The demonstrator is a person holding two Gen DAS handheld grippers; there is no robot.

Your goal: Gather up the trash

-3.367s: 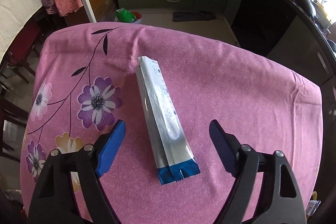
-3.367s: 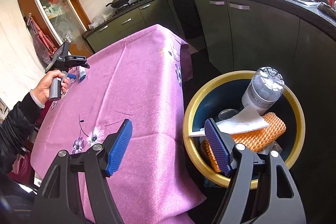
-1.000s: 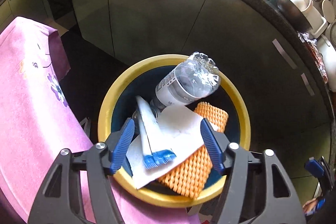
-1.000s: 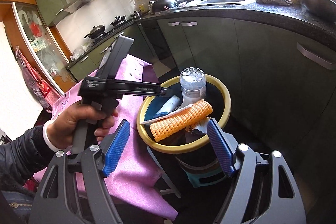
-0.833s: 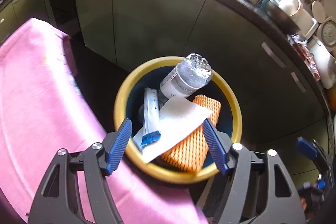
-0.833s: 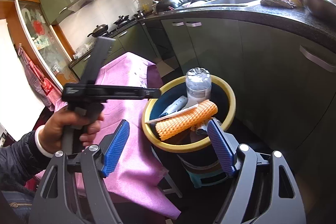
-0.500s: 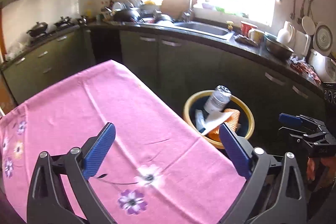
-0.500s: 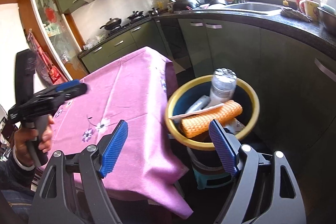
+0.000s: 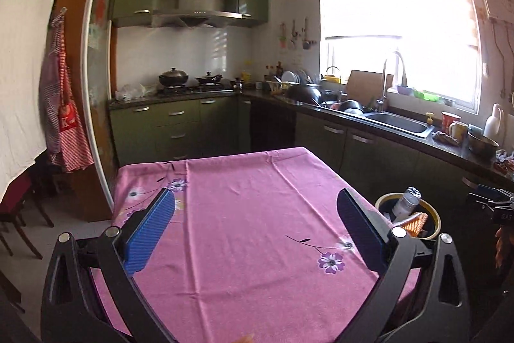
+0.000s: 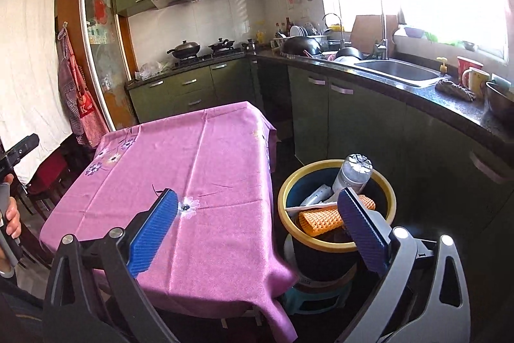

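Kitchen with green cabinets; table under a pink flowered cloth [image 9: 257,214] in the middle.

Left tongs [image 9: 255,229]: released, blue pads spread wide, nothing between them, held over the near part of the cloth and facing the stove wall. Their jaws have been opening within the last second.

Right tongs [image 10: 257,229]: released, jaws have just been opening, nothing gripped. One pad sits in front of the cloth's near corner, the other in front of the bin.

Bin [image 10: 384,182]: yellow rim, dark inside, standing on the floor just beside the table's right edge, on a small teal stool. Holds the collected trash: a clear plastic bottle [image 10: 353,172] standing bottom up, an orange mesh sleeve [image 10: 321,219] lying across the front, a white sheet of paper beneath the bottle, and a silver packet [image 10: 316,193] tucked at the left.

Cloth: bare of trash.

Person's hand [image 10: 13,219]: at the far left of the right view, gripping the left tool's handle.

Beyond: sink [image 9: 398,122], stove with two pots, bright window.
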